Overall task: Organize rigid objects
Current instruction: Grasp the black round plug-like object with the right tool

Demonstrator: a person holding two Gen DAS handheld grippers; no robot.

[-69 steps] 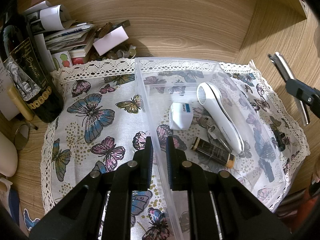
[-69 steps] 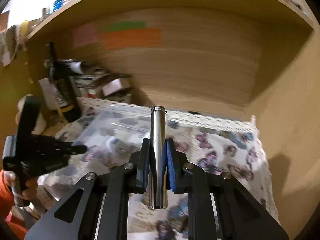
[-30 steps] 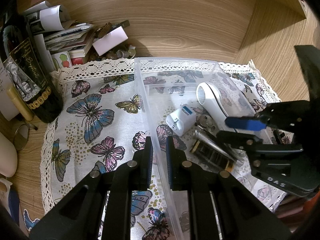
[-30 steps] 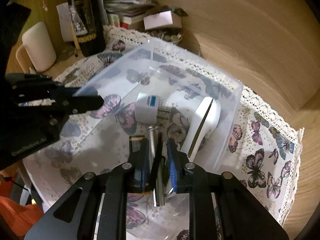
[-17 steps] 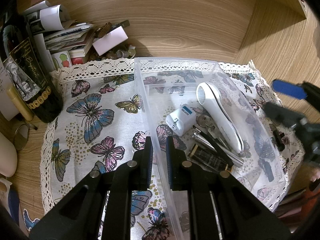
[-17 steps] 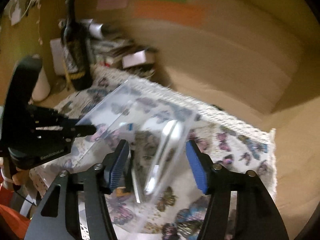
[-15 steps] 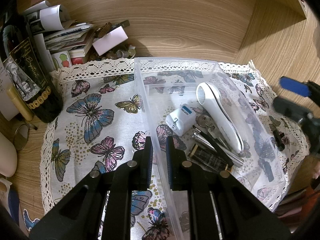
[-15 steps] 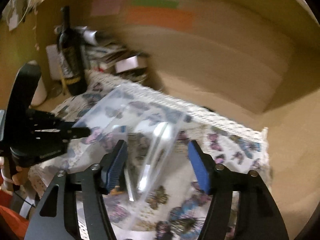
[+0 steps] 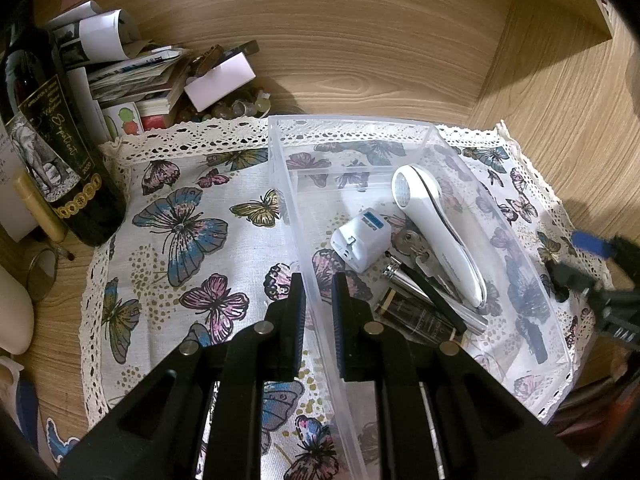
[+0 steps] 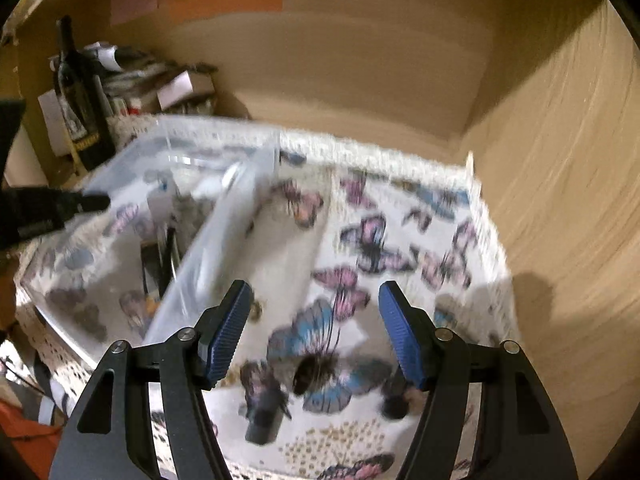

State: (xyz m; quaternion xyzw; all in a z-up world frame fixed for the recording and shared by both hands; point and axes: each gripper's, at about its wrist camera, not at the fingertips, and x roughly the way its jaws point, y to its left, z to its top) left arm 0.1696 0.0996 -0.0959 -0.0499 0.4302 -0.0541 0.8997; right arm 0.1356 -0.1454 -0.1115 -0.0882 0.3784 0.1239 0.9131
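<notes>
A clear plastic bin (image 9: 288,184) sits on a butterfly cloth (image 9: 192,232). My left gripper (image 9: 319,292) is shut on the bin's left wall. Inside lie a white handheld device (image 9: 436,232), a white plug adapter (image 9: 360,242), keys (image 9: 412,240), a silver tube (image 9: 436,300) and a dark tube (image 9: 416,318). My right gripper (image 10: 314,332) is open and empty above the cloth right of the bin (image 10: 224,216); it also shows at the right edge of the left wrist view (image 9: 592,264). Two small dark objects (image 10: 264,412) lie on the cloth below it, blurred.
A dark wine bottle (image 9: 52,152) stands at the back left beside a pile of papers and boxes (image 9: 160,76). Wooden walls close the back (image 9: 360,48) and right (image 9: 568,96). A white rounded object (image 9: 12,316) is at the far left.
My right gripper laid the silver tube in the bin, opened, and swung out to the right over the cloth. The left gripper has stayed on the bin wall.
</notes>
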